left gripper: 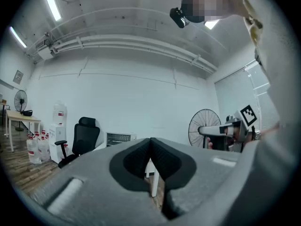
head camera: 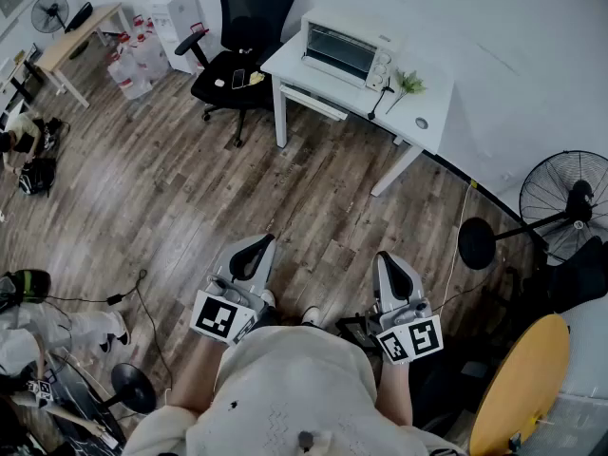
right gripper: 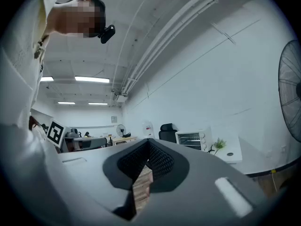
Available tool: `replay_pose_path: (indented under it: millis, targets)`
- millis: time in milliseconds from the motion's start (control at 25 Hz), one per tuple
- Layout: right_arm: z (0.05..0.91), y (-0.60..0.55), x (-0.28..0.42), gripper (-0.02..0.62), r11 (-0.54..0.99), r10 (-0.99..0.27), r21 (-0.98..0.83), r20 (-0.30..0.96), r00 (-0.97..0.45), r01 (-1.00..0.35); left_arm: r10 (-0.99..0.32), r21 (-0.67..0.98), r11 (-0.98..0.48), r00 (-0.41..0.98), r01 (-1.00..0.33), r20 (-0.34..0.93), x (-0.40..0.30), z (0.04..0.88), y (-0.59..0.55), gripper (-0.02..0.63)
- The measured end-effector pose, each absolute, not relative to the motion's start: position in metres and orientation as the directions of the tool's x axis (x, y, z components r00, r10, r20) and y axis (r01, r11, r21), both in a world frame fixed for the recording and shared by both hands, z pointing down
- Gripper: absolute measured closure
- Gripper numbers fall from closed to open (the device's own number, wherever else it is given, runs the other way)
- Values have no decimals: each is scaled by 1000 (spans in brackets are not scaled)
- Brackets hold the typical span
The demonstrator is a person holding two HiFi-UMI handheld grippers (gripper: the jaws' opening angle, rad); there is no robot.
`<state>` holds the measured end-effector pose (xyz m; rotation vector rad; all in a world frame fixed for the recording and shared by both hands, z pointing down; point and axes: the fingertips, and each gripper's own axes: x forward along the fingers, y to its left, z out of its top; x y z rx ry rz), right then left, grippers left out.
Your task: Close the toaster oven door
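The white toaster oven [head camera: 344, 53] stands on a white table [head camera: 432, 112] by the far wall, several steps away from me. Its glass door looks upright against the front. The oven also shows small in the left gripper view [left gripper: 119, 138] and the right gripper view [right gripper: 190, 138]. My left gripper [head camera: 258, 246] and right gripper [head camera: 389, 259] are held close to my body over the wooden floor. Both point toward the table. The left gripper [left gripper: 150, 147] is shut with nothing in it, and so is the right gripper [right gripper: 148, 147].
A black office chair [head camera: 242, 36] stands left of the table, and a small plant [head camera: 410, 84] sits on it. At the right are a standing fan [head camera: 570, 198], a black stand base [head camera: 475, 243] and a round yellow table [head camera: 522, 378]. Water bottles [head camera: 133, 60] and cables lie at the left.
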<state>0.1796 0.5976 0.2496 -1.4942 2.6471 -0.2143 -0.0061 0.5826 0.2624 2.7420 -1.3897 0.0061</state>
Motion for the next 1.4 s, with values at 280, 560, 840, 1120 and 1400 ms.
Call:
replay_pose_path:
  millis: [280,560,840,1120,1400]
  targets:
    - [254,586,174,586,513,-855,-100,23,-517,-853,-810,69,-583,586,-810,33,-13,267,568,603]
    - [259,589,170,586,504,-859,-92,48,-510,-859,-797,56,-600,602,-798,41,-9,273,566,603]
    - [260,585,150,586,515,-853,-83,56,-519,-853,-794,41,-604,606,-796,50,-21,280,566,603]
    - [247,576,117,586,518,-853,-42,49,-520,-854,-837,62,-547,548,-835,-4,-67,269,549,603]
    - [244,565,76,586,512,-858,-40,29,-513,-858,-830,56,-557,558,-829,12,-109,282,544,603]
